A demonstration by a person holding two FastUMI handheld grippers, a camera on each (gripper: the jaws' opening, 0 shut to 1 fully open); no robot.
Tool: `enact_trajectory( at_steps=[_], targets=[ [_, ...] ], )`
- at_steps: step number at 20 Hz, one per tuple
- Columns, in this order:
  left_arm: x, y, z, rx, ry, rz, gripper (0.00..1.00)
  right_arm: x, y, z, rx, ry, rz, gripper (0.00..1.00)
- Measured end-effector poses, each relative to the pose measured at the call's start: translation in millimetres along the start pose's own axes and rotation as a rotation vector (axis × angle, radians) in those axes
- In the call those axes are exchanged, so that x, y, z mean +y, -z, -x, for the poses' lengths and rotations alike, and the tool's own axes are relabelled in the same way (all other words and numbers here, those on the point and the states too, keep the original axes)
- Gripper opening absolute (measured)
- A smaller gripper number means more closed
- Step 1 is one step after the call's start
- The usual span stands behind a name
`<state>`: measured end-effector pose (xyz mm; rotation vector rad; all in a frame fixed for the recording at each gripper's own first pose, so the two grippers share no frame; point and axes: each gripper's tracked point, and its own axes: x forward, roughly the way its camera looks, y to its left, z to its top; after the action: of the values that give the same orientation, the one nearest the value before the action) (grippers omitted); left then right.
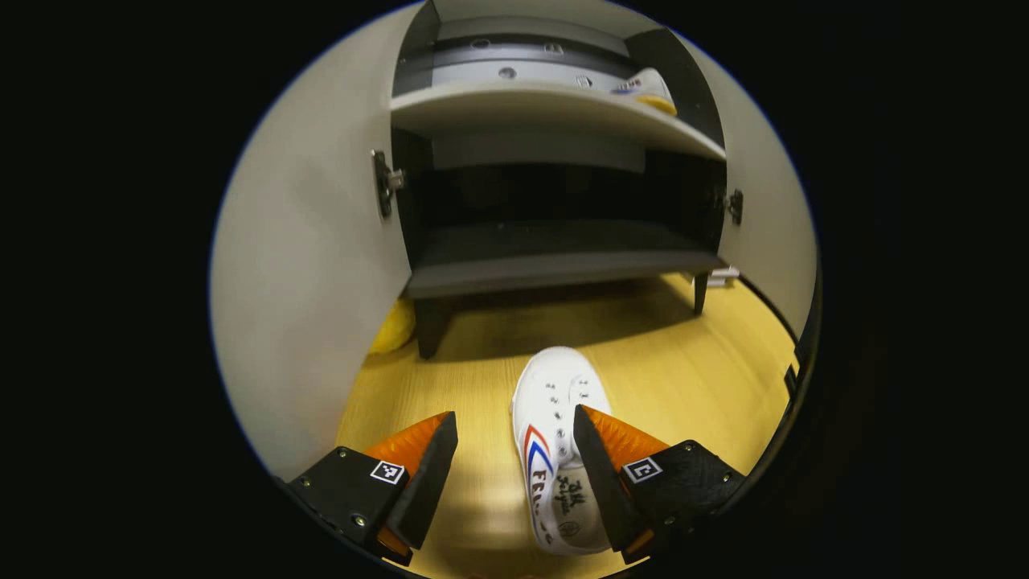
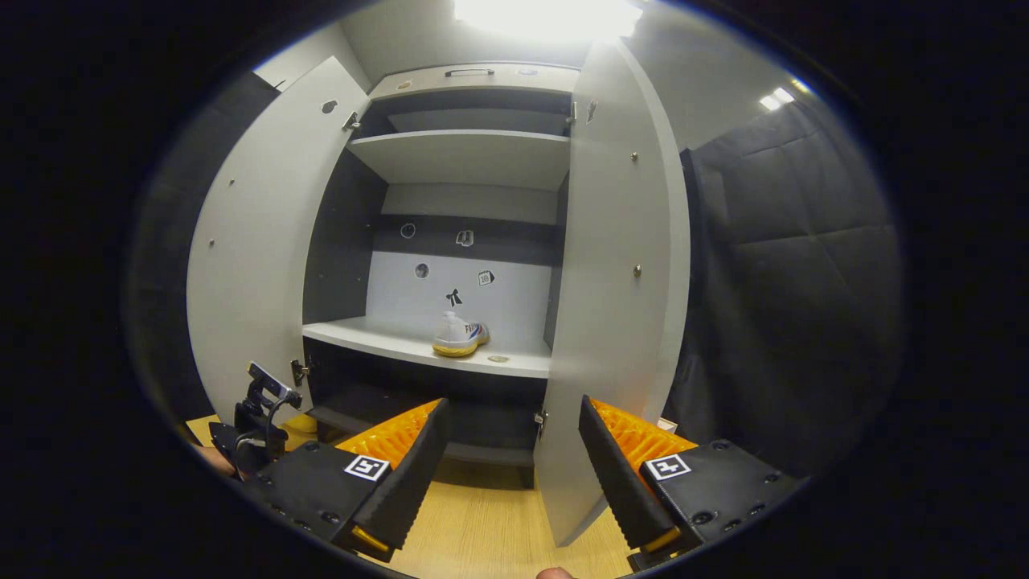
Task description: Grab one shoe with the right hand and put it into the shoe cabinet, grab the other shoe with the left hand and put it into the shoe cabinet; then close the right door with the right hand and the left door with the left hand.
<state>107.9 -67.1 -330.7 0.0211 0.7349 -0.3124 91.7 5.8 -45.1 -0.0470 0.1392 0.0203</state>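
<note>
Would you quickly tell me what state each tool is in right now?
Left tool: open, holding nothing, low over the white sneaker on the floor.
Right tool: open, empty.

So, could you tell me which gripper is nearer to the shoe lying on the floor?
Left. The left gripper is open right over the floor shoe, one finger beside it. The right gripper hangs open farther back, facing the cabinet.

A smooth, faintly glossy wood-grain floor (image 1: 683, 362) is seen; the shoe (image 1: 559, 450) is of white canvas; the cabinet (image 2: 470, 157) panels look matt; quilted cloth (image 2: 796, 265) looks soft
</note>
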Motion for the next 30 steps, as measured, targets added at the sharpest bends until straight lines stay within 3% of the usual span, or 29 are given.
enact_trajectory(
  at_steps=[7,12,13,16,18,22,30],
  targets=[
    [0,19,-13,0.066,-0.006,-0.043,0.80,8,16,4,0.055,-0.010,0.011,0.99],
    [-9,30,-20,0.078,0.050,-0.037,0.83,20,22,3,0.072,-0.038,0.004,0.97],
    [-15,29,-21,0.074,0.072,-0.024,0.80,22,23,3,0.076,-0.043,0.004,0.97],
    [-24,30,-21,0.074,0.089,-0.048,0.55,26,20,5,0.069,-0.055,0.008,0.99],
    [-25,27,-19,0.066,0.068,-0.077,0.33,30,15,6,0.058,-0.065,0.013,1.00],
    [-20,26,-20,0.045,-0.010,-0.041,0.05,34,13,12,0.047,-0.080,0.032,0.99],
    [-17,2,-12,-0.029,0.023,0.082,0.00,30,10,20,0.041,-0.086,0.049,0.98]
  ],
)
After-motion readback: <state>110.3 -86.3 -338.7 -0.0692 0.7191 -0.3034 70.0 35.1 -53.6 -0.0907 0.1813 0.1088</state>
